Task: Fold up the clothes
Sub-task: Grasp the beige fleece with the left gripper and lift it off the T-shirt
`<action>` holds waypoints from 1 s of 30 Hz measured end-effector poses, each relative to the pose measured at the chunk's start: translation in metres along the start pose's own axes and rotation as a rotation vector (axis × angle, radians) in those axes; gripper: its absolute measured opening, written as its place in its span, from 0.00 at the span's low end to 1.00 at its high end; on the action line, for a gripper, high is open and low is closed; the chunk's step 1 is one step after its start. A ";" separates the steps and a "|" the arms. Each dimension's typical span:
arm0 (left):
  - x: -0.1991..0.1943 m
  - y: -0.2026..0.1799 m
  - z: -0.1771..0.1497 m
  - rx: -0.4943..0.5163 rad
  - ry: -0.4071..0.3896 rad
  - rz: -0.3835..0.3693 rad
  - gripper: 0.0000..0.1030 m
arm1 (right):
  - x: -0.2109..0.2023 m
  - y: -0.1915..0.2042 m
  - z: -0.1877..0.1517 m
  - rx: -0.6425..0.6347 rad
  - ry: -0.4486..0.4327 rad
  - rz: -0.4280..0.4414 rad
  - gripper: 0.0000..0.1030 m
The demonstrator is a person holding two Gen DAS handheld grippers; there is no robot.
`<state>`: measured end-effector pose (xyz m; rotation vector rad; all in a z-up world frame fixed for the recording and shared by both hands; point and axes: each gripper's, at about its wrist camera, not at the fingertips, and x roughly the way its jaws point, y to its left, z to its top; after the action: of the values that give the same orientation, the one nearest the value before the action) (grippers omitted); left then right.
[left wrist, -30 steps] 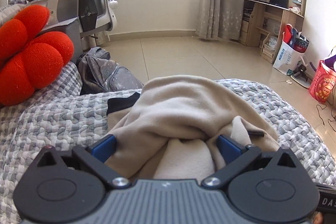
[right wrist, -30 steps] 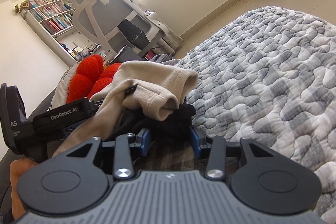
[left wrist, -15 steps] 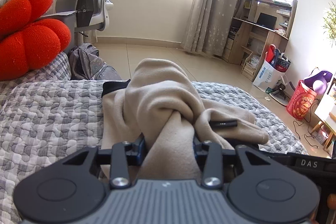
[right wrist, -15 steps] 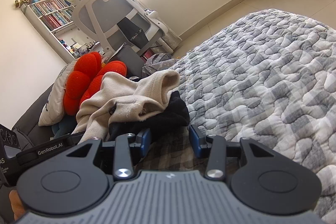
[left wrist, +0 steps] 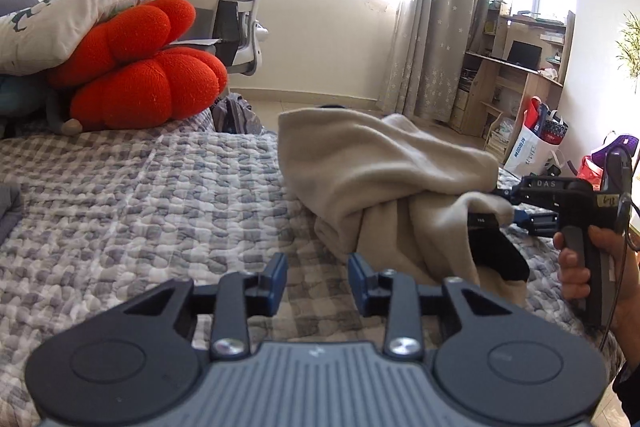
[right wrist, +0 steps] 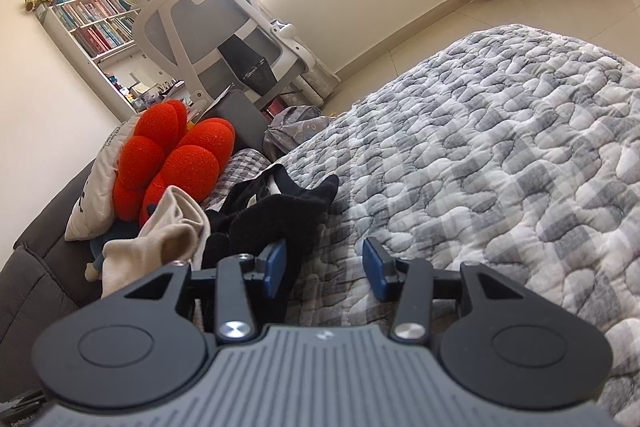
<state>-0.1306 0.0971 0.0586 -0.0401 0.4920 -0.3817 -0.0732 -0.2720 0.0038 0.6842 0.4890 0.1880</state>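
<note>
Beige fleece garment [left wrist: 384, 167]: crumpled heap on the bed, not flat, one soft fold bulging on top and a looser section draping down at the front. Black lining or inner part [left wrist: 496, 255] shows at its lower right edge. From the right wrist view the beige fabric [right wrist: 168, 231] sits bunched at left, with a black garment [right wrist: 280, 203] rumpled just beside it, touching.

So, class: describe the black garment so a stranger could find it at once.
Find the grey-and-white quilted bedspread. Near the bright orange-red plush cushion lies a crumpled black fabric garment, beside the beige fleece garment; it is the pile's only black piece.
</note>
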 end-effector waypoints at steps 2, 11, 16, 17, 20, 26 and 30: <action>0.006 -0.003 0.015 -0.010 -0.033 -0.027 0.87 | -0.001 0.000 0.000 0.013 -0.007 0.002 0.47; 0.092 -0.088 0.043 0.234 0.045 -0.061 1.00 | 0.002 0.009 -0.002 -0.058 -0.014 -0.051 0.46; 0.107 -0.109 0.019 0.347 0.005 0.040 0.90 | 0.004 0.009 -0.002 -0.074 -0.012 -0.054 0.46; 0.102 -0.104 0.018 0.334 -0.010 0.050 0.73 | 0.004 0.007 -0.002 -0.064 -0.012 -0.047 0.46; 0.083 -0.079 0.017 0.279 -0.024 0.104 0.21 | 0.003 0.004 -0.001 -0.044 -0.013 -0.034 0.46; 0.035 -0.022 -0.007 0.099 0.026 0.142 0.13 | 0.003 0.008 -0.002 -0.061 -0.016 -0.048 0.47; 0.006 -0.009 -0.042 0.048 0.125 0.044 0.01 | 0.003 0.008 -0.002 -0.060 -0.016 -0.050 0.47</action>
<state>-0.1487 0.0889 0.0202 0.0412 0.6059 -0.3536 -0.0713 -0.2638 0.0070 0.6142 0.4830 0.1493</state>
